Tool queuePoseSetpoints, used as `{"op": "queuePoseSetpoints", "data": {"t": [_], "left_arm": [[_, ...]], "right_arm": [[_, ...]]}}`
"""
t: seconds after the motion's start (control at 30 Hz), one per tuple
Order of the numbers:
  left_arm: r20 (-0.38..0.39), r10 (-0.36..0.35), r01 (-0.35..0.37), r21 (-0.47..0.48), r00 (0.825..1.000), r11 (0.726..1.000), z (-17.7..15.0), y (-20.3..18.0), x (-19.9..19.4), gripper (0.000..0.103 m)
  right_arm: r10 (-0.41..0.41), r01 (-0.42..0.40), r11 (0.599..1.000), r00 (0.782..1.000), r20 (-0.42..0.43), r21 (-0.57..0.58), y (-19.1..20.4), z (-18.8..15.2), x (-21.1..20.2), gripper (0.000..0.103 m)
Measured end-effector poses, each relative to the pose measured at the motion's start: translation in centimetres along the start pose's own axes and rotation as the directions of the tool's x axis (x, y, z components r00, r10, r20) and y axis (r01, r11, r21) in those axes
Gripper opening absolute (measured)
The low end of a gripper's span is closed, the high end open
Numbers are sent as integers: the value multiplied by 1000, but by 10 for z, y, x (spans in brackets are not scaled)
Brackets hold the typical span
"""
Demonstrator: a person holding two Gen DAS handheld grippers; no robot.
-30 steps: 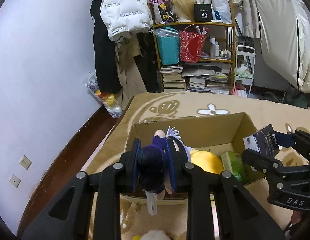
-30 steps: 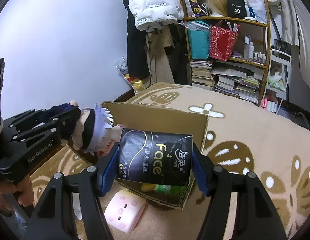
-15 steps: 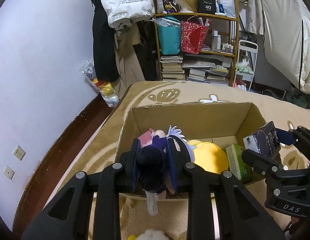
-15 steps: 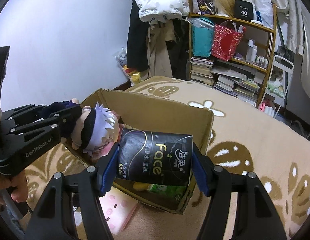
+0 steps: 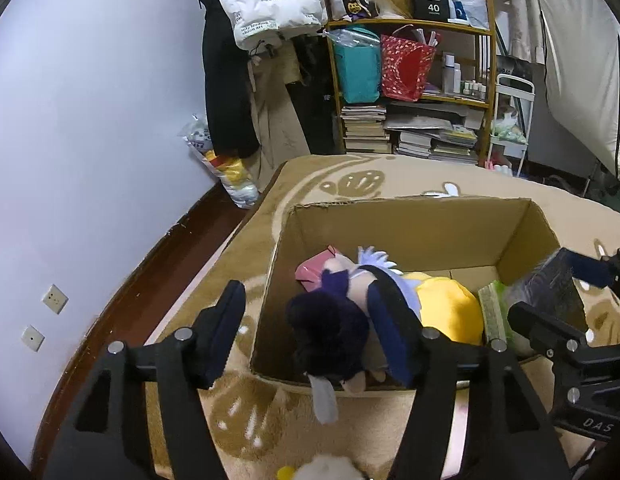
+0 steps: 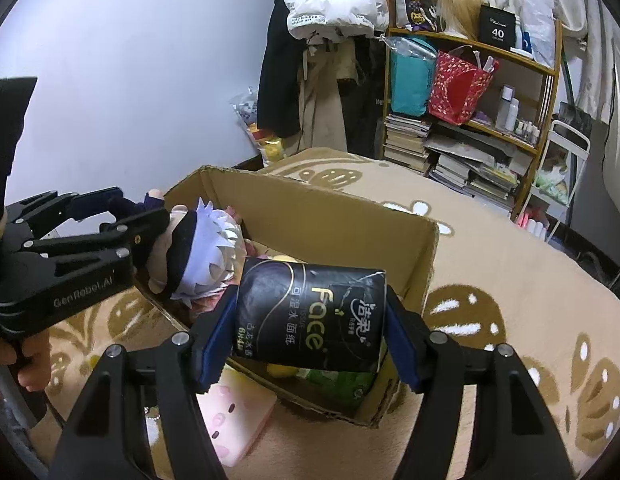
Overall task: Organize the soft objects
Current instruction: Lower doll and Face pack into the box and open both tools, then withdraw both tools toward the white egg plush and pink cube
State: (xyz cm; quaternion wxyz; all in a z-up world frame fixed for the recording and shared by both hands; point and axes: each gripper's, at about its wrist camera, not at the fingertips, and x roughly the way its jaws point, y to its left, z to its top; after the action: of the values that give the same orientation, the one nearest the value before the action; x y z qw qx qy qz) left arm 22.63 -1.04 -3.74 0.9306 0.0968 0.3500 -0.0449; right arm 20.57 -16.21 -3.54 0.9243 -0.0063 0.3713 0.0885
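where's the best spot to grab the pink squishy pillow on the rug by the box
Take the pink pillow across its short width, coming straight down from above. It lies flat on the rug just outside the near wall of the cardboard box, so its top face is exposed and the soft sides should squash between the tongs. Both tongs are busy now, so free one first.

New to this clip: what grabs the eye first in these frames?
The plush doll with spiky white hair, hanging over the near-left corner of the cardboard box with the left gripper open around it. Next, the black tissue pack clamped in the right gripper above the box's near right end. Inside the box, a yellow plush stands out.
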Motion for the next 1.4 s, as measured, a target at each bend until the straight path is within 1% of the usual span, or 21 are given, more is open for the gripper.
{"op": "queuePoseSetpoints", "data": {"t": [0.07, 0.1, 0.13, 0.17, 0.23, 0.27, 0.3, 0.37, 0.5, 0.63, 0.77, 0.93, 1.0, 1.2, 1.3, 1.4], "left_arm": [[-6, 17, -17, -4, 1000, 1000, 0, 2, 0, 74], [-4, 26, -26, -3, 1000, 1000, 0, 2, 0, 81], [2, 34, -34, 0, 999, 999, 0, 2, -1, 86], [12, 42, -42, 6, 999, 999, -1, 3, -3, 89], [21, 57, -57, 13, 998, 998, 0, 3, -6, 101], [28, 64, -65, 13, 998, 998, 0, 4, -9, 103], [35, 67, -67, 13, 997, 998, 0, 5, -11, 103], [36, 68, -69, 11, 997, 998, 0, 8, -14, 103], [34, 82, -82, -1, 996, 997, 0, 15, -20, 103], [31, 75, -75, -12, 997, 997, -3, 25, -31, 103], [36, 96, -95, -21, 995, 995, -8, 31, -45, 103], [9, 71, -71, -21, 997, 997, -13, 37, -57, 103], [2, 78, -78, -16, 997, 997, -17, 38, -62, 103], [-11, 75, -76, -36, 997, 996, -29, 41, -74, 103], [-23, 57, -58, -62, 998, 996, -36, 44, -79, 103], [-36, 49, -51, -68, 998, 996, -44, 44, -81, 103]], "right_arm": [[-4, 4, 1000, 1000, 12, 4, -1, 0, -3, 87], [-7, 7, 1000, 1000, 19, 6, -1, 0, -4, 89], [-8, 7, 1000, 1000, 22, 8, -1, 1, -5, 91], [-8, 7, 1000, 1000, 20, 11, -2, 2, -5, 92], [-11, 11, 1000, 1000, 13, 15, -2, 2, -6, 93], [-13, 13, 1000, 1000, 7, 19, -4, 3, -6, 93], [-13, 12, 1000, 1000, 4, 22, -5, 3, -5, 94], [-12, 12, 999, 1000, 0, 35, -6, 4, -6, 103], [6, -7, 998, 1000, 17, 54, -8, 3, -12, 103], [2, -4, 998, 1000, 26, 69, -8, 3, -20, 103], [7, -9, 996, 1000, 27, 94, -10, 3, -26, 103], [24, -27, 994, 999, 24, 108, -9, 4, -36, 103], [26, -28, 994, 999, 22, 106, -7, 3, -41, 103], [29, -29, 994, 1000, 0, 108, -4, -3, -51, 103], [37, -35, 991, 999, -18, 129, -4, -6, -53, 103], [45, -39, 989, 998, -39, 142, -2, -12, -53, 103]]}}
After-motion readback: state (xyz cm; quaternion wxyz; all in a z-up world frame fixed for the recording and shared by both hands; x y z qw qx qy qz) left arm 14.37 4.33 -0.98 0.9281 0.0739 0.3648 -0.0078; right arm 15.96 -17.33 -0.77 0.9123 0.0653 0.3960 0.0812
